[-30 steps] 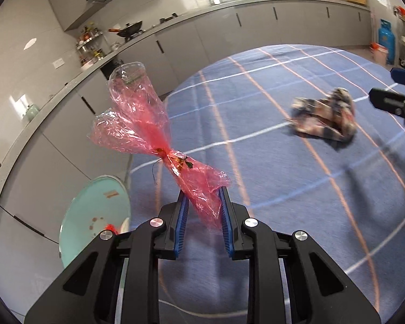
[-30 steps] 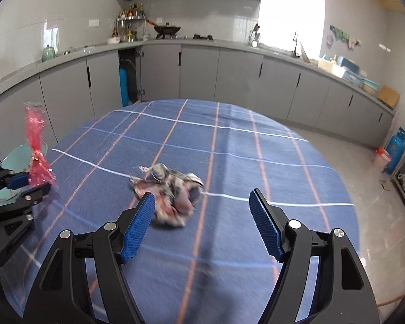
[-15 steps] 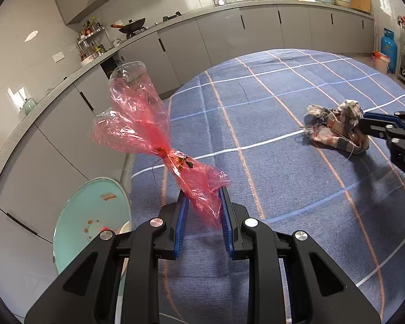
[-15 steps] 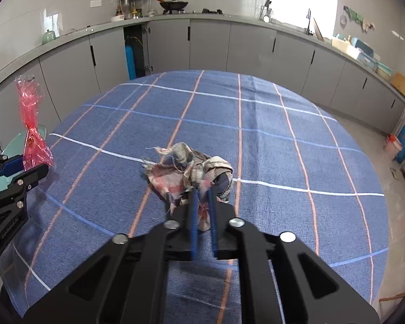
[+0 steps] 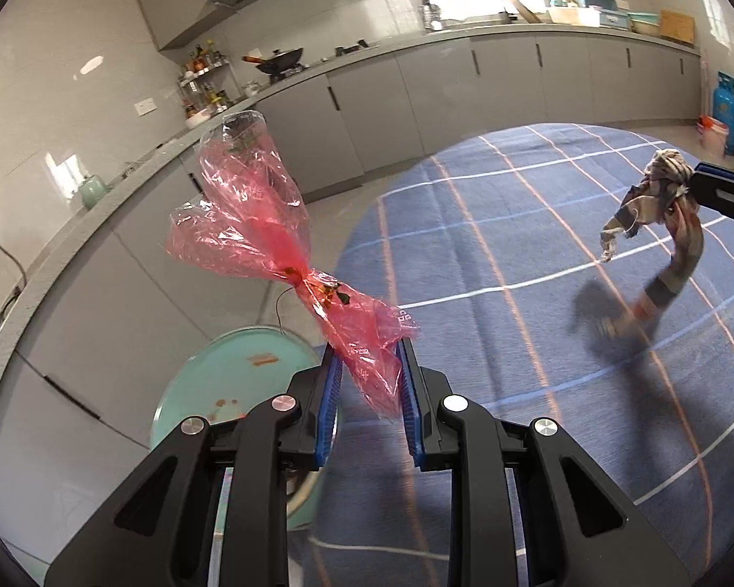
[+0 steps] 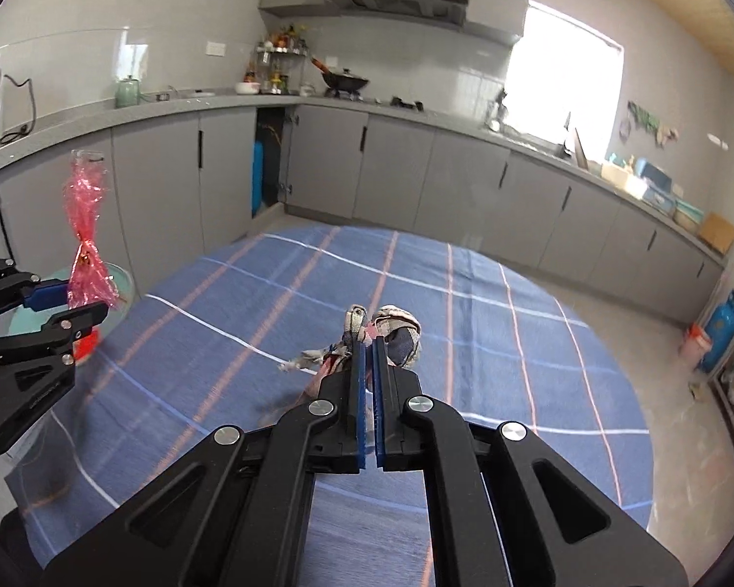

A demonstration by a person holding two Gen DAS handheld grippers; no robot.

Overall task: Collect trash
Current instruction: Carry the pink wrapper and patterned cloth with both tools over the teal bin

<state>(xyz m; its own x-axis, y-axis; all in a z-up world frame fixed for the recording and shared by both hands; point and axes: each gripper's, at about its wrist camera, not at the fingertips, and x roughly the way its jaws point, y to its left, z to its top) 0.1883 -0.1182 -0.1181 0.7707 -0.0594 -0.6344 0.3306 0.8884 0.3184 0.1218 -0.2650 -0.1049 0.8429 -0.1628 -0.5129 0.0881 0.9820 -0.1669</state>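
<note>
My left gripper [image 5: 367, 367] is shut on a red cellophane wrapper [image 5: 269, 239] that stands up from the pads, above the table's left edge; it also shows in the right wrist view [image 6: 87, 239]. My right gripper [image 6: 369, 342] is shut on a crumpled patterned rag [image 6: 391, 330] and holds it lifted over the blue checked tablecloth [image 6: 489, 342]. In the left wrist view the rag [image 5: 665, 205] hangs from the right gripper at the far right, its lower end near the cloth.
A pale green round bin lid [image 5: 230, 381] sits below the table's left edge, also visible in the right wrist view [image 6: 34, 313]. Grey kitchen cabinets [image 6: 416, 171] run behind the table. A blue gas cylinder [image 6: 724, 327] stands at the right.
My right gripper closed on the rag and lifted it off the tablecloth. My left gripper kept holding the red wrapper and stayed near the bin.
</note>
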